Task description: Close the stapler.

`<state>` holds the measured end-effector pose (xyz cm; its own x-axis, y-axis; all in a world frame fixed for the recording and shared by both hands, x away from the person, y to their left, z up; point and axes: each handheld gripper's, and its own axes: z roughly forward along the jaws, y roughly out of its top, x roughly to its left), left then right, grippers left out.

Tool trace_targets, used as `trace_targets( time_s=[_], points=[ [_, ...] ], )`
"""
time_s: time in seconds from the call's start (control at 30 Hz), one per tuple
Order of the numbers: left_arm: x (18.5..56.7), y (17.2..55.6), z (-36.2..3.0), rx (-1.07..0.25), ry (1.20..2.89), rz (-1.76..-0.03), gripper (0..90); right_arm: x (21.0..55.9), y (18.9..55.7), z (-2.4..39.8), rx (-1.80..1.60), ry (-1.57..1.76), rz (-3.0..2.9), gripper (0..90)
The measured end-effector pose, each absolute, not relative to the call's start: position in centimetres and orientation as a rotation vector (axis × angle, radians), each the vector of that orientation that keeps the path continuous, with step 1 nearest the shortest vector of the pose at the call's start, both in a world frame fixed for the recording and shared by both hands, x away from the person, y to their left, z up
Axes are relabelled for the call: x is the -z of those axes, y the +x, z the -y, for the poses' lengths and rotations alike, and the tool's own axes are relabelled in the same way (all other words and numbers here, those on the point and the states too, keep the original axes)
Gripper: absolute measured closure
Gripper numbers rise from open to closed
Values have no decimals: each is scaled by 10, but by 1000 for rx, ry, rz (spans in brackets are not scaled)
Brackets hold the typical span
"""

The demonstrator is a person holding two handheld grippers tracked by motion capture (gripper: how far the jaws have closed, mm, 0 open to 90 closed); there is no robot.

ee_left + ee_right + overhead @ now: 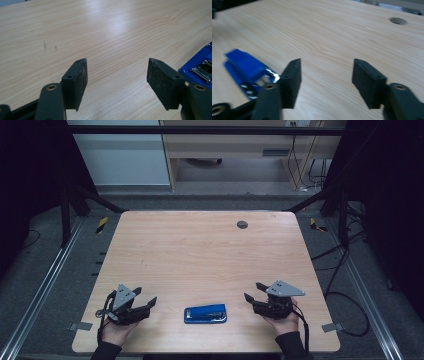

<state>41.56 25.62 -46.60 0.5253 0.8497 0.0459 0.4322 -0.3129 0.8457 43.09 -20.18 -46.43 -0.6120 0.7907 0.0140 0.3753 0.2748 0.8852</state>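
- Resting near the front edge of the wooden desk (200,250), both hands came in from the bottom of the high view, one at each front corner, with dark sleeves just showing.
- The left hand (116,330) held the left tongs (145,297) low over the desk, jaws aimed forward and toward the right, a grey three-cornered plate (123,294) on top.
- The left tongs stood wide open with nothing between the jaws; in the left gripper view (117,72) only bare wood lay in the gap between the two black pads.
- The right hand (285,322) held the right tongs (254,291) in a mirrored pose, jaws aimed forward and toward the left, its own grey plate (284,289) on top.
- The right tongs were likewise wide open and empty; in the right gripper view (326,72) the pads stood well apart over bare wood.
- A blue stapler (205,313) lay flat on the desk between the two tongs, near the front edge, touching neither.
- Its long axis ran left to right, about parallel to the front edge, with bright metal showing toward its right end.
- In the left gripper view the stapler (201,68) sat just beyond the right-hand jaw, metal part visible; in the right gripper view it (247,68) lay beside the left-hand jaw.
- A small round dark grommet (242,224) sat in the desk near the far edge, well apart from everything else, also visible in the right gripper view (398,20).
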Motion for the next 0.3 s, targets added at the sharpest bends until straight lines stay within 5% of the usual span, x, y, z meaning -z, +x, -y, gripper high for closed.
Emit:
trace_targets(
  time_s=[0.3],
  points=[
    [472, 421, -259, -632, 1976, -1094, 248, 478, 442, 241, -1105, 1168, -2091, 246]
  ],
)
